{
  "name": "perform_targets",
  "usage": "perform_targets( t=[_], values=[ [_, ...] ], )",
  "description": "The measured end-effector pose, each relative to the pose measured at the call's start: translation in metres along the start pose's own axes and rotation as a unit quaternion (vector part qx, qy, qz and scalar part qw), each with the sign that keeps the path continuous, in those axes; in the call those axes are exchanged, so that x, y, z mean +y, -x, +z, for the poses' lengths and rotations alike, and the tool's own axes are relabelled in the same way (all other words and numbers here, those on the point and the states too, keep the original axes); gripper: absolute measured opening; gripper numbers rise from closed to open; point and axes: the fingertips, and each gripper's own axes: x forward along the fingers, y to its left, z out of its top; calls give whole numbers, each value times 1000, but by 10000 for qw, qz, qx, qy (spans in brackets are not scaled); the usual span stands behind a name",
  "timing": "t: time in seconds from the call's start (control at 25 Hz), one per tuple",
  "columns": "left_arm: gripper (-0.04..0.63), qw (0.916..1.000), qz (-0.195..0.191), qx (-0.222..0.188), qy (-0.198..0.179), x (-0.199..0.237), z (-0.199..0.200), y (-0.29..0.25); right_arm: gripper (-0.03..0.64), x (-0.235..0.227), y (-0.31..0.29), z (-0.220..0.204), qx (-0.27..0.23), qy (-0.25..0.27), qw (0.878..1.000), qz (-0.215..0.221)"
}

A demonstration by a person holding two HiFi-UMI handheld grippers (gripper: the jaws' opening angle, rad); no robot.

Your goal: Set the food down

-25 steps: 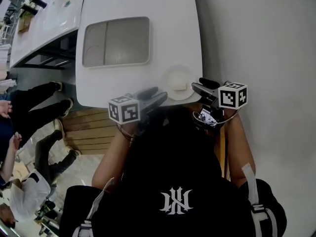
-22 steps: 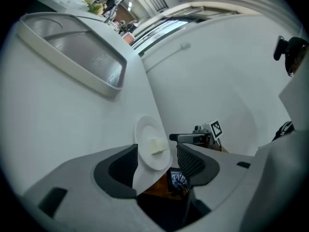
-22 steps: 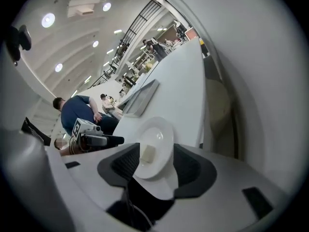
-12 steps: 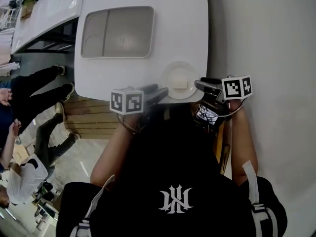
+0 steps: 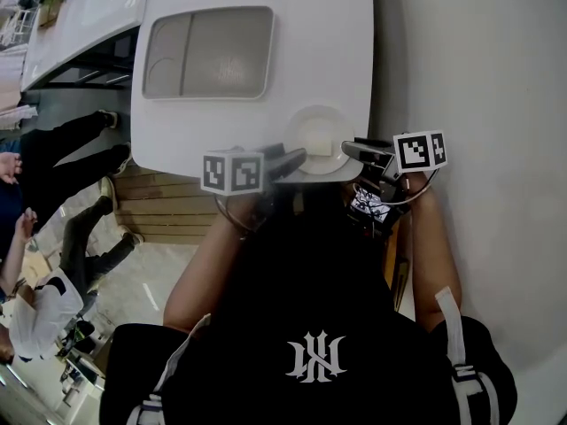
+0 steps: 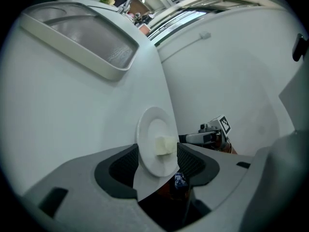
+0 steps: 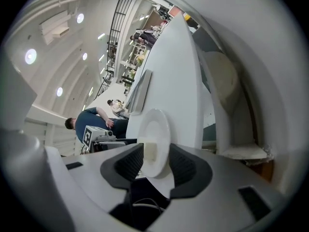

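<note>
A round white plate (image 5: 317, 129) lies at the near edge of the white table (image 5: 337, 51), with a pale cube of food (image 5: 322, 150) on it. My left gripper (image 5: 297, 158) reaches the plate's left rim and my right gripper (image 5: 347, 149) its right rim. In the left gripper view the plate (image 6: 150, 129) and cube (image 6: 165, 145) stand between wide jaws (image 6: 158, 153). In the right gripper view the plate (image 7: 160, 124) and cube (image 7: 150, 151) sit between the jaws (image 7: 157, 161), which are closing; I see no pad pressing.
A shallow rectangular recess (image 5: 208, 53) is set in the tabletop beyond the plate. A pale wall (image 5: 478, 104) runs along the right. People (image 5: 44, 175) stand at the left by wooden boards (image 5: 159, 215). Another long white table (image 5: 80, 16) lies at the far left.
Both grippers have drawn in toward the plate, the left tip coming up to its left rim and the right one to its right rim. The plate stays at the table's edge.
</note>
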Motion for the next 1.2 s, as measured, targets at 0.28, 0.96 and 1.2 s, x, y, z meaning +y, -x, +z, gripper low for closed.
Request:
perform_targets(
  t=[0.28, 0.96, 1.2],
  values=[
    [121, 9997, 42, 181, 170, 10, -10, 4, 31, -11, 5, 0, -47, -217, 9996, -169],
    [29, 9991, -183, -61, 367, 11, 5, 51, 17, 39, -4, 20, -285, -566, 9957, 683],
    [29, 9994, -194, -246, 168, 26, 35, 80, 17, 66, -28, 44, -535, -510, 9945, 745]
  ],
)
